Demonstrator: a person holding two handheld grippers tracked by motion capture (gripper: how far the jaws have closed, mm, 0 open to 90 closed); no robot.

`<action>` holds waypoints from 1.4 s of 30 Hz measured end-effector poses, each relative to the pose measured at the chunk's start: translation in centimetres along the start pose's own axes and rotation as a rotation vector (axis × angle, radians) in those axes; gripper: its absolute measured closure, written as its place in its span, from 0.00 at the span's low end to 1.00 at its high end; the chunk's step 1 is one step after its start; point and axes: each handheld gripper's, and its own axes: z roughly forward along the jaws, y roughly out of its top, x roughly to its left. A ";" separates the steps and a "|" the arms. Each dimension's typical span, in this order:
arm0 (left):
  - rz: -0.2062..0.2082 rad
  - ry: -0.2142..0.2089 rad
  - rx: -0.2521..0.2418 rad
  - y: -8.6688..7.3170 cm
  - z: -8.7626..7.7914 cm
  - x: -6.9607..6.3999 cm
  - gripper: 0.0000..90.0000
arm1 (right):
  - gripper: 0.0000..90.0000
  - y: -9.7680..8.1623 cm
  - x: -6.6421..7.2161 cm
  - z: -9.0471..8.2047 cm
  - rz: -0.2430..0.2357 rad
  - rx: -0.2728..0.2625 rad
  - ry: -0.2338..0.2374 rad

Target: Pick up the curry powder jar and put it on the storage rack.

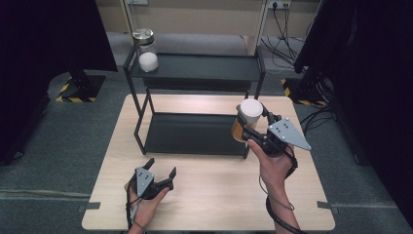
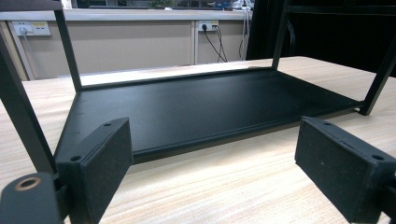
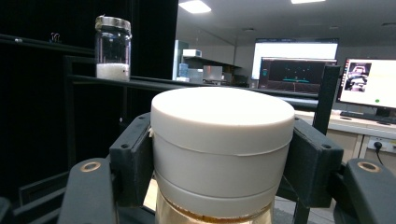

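White-lidded jar (image 1: 246, 123), pinched at the lid by our right gripper (image 1: 253, 127), hangs mid-carry right of centre; next, we judge, shelving it on the rack (image 1: 195, 68); left gripper (image 1: 160, 171) rests with jaws spread, lower left.

Lighting: even overhead light; ceiling panels (image 3: 194, 6) glare. Tabletop (image 1: 214, 195) bright, soft shadows; surroundings dim. Focus: near hand-held gripper pads (image 2: 103, 161) slightly soft; edges mildly distorted.

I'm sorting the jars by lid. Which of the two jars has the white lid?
The jar with amber contents, held in the right gripper by the rack's right side. The other jar, on the top shelf, has a metal lid and white contents.
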 end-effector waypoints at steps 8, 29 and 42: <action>0.000 0.000 0.000 0.0 0.0 0.0 0.12 | 0.37 0.6 -0.1 0.3 0.002 -0.010 -0.006; 0.000 -0.001 0.002 0.0 0.0 0.0 0.12 | 0.37 2.5 -0.5 1.1 0.003 -0.042 -0.017; 0.001 -0.002 0.003 0.1 0.0 0.0 0.12 | 0.37 3.6 -0.7 1.9 0.005 -0.053 -0.024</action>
